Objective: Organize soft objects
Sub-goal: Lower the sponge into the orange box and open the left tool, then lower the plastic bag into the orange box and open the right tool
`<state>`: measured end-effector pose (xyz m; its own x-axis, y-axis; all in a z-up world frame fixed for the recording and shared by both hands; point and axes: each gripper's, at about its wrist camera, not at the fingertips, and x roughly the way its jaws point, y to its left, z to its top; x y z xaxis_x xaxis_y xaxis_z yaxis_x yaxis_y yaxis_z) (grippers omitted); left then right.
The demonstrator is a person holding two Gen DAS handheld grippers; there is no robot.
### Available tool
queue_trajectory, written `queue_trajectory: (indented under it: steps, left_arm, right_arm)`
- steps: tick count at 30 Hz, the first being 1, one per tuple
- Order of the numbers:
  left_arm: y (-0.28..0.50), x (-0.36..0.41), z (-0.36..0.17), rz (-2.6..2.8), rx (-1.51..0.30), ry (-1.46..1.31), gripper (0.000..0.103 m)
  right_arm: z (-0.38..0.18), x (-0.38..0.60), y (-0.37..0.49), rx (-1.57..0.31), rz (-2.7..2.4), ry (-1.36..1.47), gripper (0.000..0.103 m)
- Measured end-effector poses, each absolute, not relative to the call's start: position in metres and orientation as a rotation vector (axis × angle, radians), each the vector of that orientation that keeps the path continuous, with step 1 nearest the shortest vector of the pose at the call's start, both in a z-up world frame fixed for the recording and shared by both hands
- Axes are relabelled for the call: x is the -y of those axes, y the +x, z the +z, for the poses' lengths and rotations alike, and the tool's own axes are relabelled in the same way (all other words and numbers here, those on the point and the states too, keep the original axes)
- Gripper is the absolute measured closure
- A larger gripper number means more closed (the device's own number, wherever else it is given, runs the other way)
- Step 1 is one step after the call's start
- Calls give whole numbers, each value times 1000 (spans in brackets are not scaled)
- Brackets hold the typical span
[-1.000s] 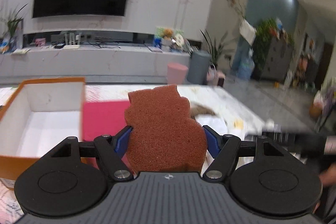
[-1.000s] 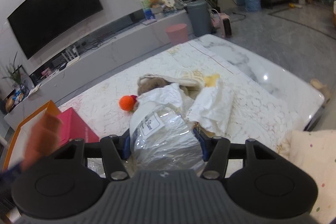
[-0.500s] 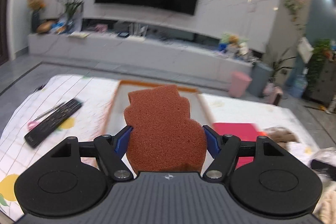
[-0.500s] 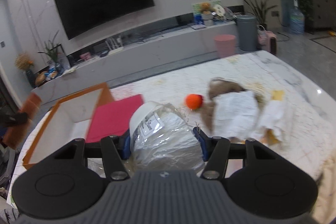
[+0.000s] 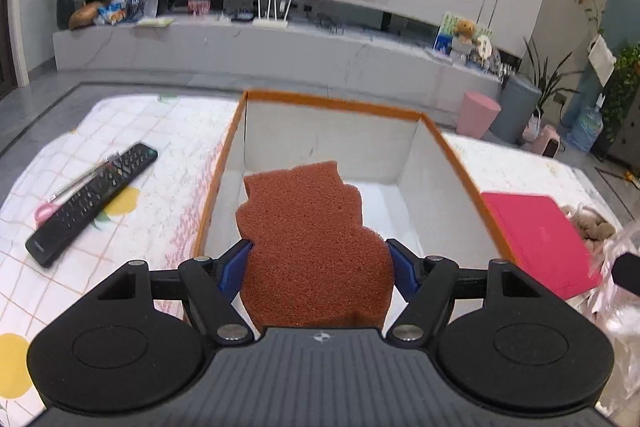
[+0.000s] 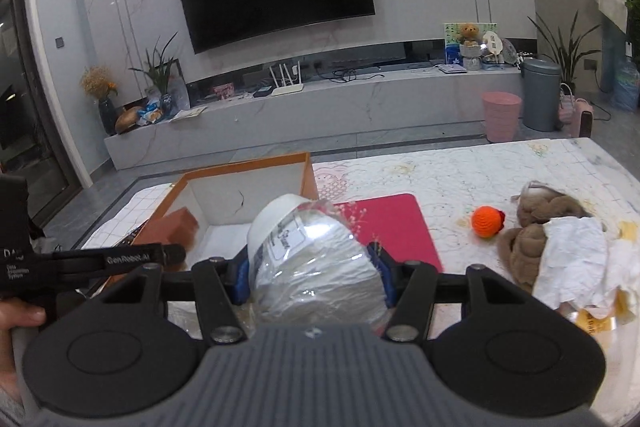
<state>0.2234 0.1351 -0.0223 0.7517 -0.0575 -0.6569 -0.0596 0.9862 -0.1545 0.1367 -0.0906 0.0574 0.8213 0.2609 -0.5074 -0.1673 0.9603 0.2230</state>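
In the left wrist view, the left gripper (image 5: 318, 263) is clamped wide on a rust-brown sponge (image 5: 312, 247), its blue pads pressing the sponge's two side edges while the flat face stands upright between them. The sponge hangs over the near end of an orange-rimmed box (image 5: 452, 155) with white inner walls (nothing lies on the part of its floor that shows). Left of the box a black remote control (image 5: 92, 197) lies on the patterned tablecloth (image 5: 160, 131); right of the box lies a flat pink pad (image 5: 540, 231), and a brown plush toy (image 5: 592, 223) shows at the far right edge. In the right wrist view, the right gripper (image 6: 310, 273) is closed on a plastic-wrapped white bundle (image 6: 312, 259), squeezed between its pads at a middling spread. The box (image 6: 308, 171) sits just beyond it to the left, with the sponge (image 6: 176, 227) held over the box's left side by the left gripper (image 6: 182, 253), a hand (image 6: 20, 319) at the left edge. To the right on the table lie the pink pad (image 6: 404, 223), an orange ball (image 6: 486, 221), the plush toy (image 6: 536, 223) and a crumpled white cloth (image 6: 572, 259) lying on the toy.
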Motion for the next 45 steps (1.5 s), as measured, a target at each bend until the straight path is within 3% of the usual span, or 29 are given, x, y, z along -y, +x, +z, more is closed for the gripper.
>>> queue_trajectory:
  steps: [11, 15, 27, 37, 45]
  left_arm:
    - [211, -138, -24, 24, -741, -111, 14]
    - [203, -140, -22, 37, -713, -115, 4]
    - [187, -143, -15, 7, -673, -153, 3]
    - [168, -174, 4, 59, -527, -203, 2]
    - [175, -202, -13, 128, -573, -215, 2]
  right_arm:
    - [59, 77, 164, -536, 237, 169, 47]
    - [57, 74, 168, -553, 231, 173, 47]
    - [58, 56, 165, -575, 235, 110, 47]
    - [84, 31, 190, -521, 275, 141, 47]
    - [59, -18, 230, -644, 304, 9, 47]
